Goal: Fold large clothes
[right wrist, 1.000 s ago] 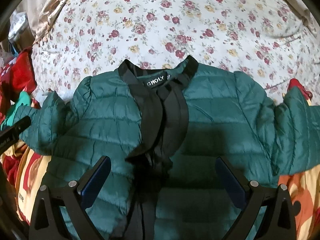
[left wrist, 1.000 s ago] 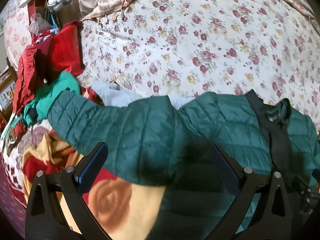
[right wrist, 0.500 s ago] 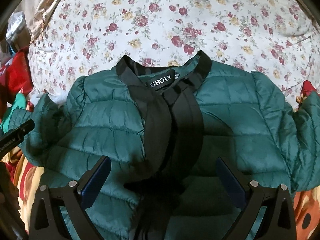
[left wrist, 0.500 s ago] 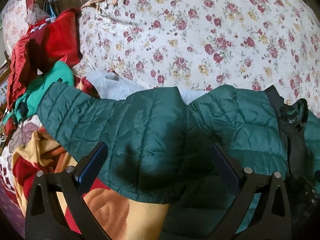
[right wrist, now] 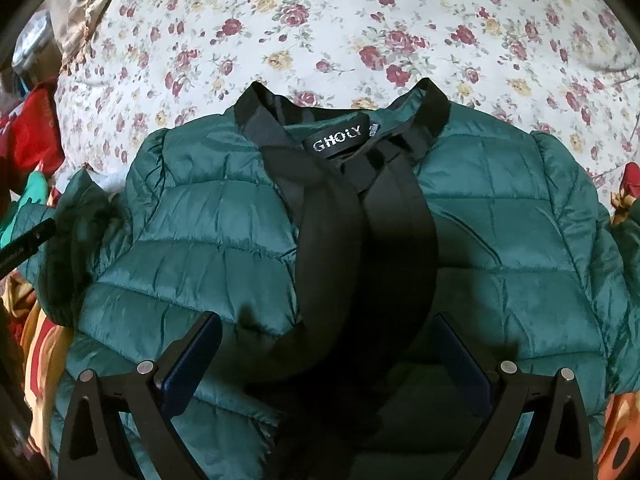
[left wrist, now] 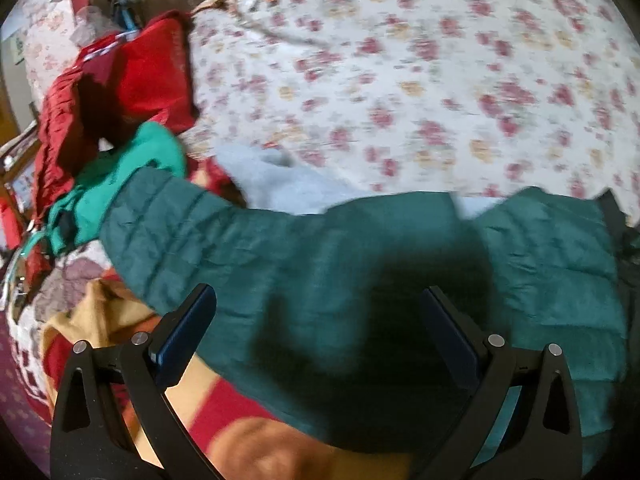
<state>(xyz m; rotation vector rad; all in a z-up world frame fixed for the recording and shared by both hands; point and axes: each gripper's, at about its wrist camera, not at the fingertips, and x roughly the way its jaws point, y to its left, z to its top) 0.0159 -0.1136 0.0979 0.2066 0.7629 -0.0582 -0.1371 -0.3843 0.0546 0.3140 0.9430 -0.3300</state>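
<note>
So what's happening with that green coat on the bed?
A person holding a two-finger gripper in each hand is getting ready to fold a dark green quilted puffer jacket, spread front-up on a floral bedsheet. The left gripper hangs open over one outstretched sleeve; the right gripper hangs open over the jacket's black front trim. Neither grips any fabric, and no fold is made yet. Red clothes lie piled beside it.

left gripper [left wrist: 318, 312]: black frame, blue pads, silver screws | right gripper [right wrist: 326, 338]: same
</note>
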